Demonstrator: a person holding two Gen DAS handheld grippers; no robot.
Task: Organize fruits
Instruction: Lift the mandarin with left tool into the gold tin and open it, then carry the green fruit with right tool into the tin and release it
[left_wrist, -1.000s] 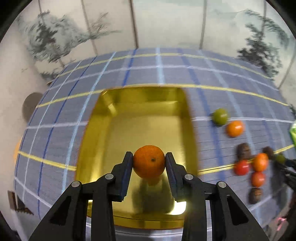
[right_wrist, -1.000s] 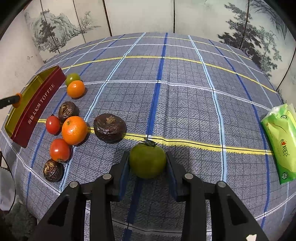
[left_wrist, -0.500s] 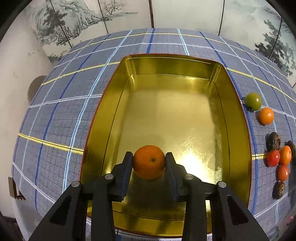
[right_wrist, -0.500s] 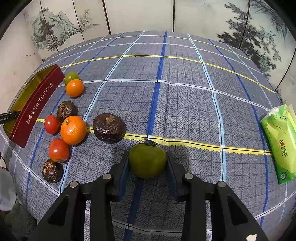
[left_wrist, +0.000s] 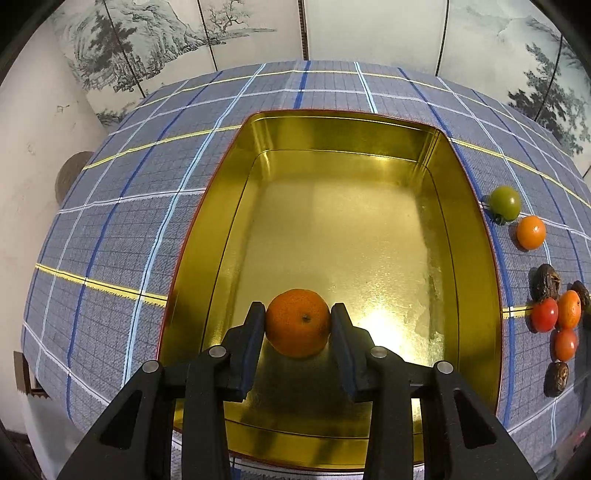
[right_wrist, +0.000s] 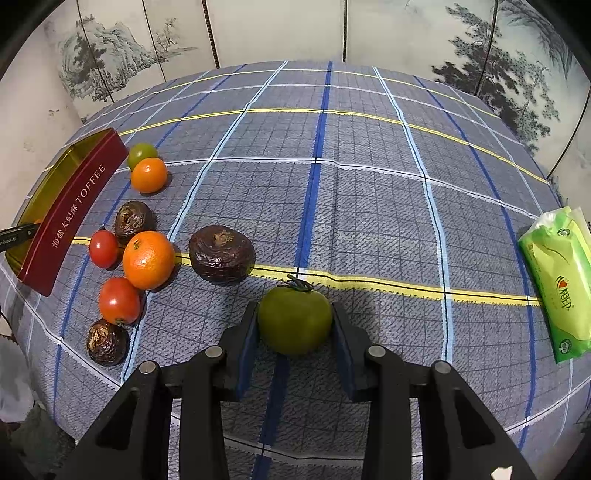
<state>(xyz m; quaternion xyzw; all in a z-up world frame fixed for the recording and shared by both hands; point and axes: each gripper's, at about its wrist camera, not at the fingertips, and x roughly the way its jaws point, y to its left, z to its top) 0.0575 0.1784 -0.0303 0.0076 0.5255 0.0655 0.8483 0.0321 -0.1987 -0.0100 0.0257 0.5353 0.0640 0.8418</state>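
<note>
My left gripper (left_wrist: 297, 325) is shut on a small orange (left_wrist: 297, 323) and holds it over the near end of the gold-lined tin (left_wrist: 469, 236). In the right wrist view the tin (right_wrist: 70, 214) shows its red TOFFEE side at the far left. My right gripper (right_wrist: 294, 323) is shut on a green tomato (right_wrist: 294, 319) just above the checked tablecloth. Loose fruit lies right of the tin: a small green tomato (right_wrist: 142, 155), oranges (right_wrist: 148, 259), red tomatoes (right_wrist: 119, 300) and dark wrinkled fruits (right_wrist: 221, 254).
A green tissue pack (right_wrist: 559, 280) lies at the table's right edge. The blue checked cloth (right_wrist: 369, 192) covers a round table that drops away near me. Painted screen panels (right_wrist: 280, 29) stand behind the table.
My left gripper with the orange has moved in over the tin and lower toward its floor. My right gripper holds the green tomato in nearly the same place.
</note>
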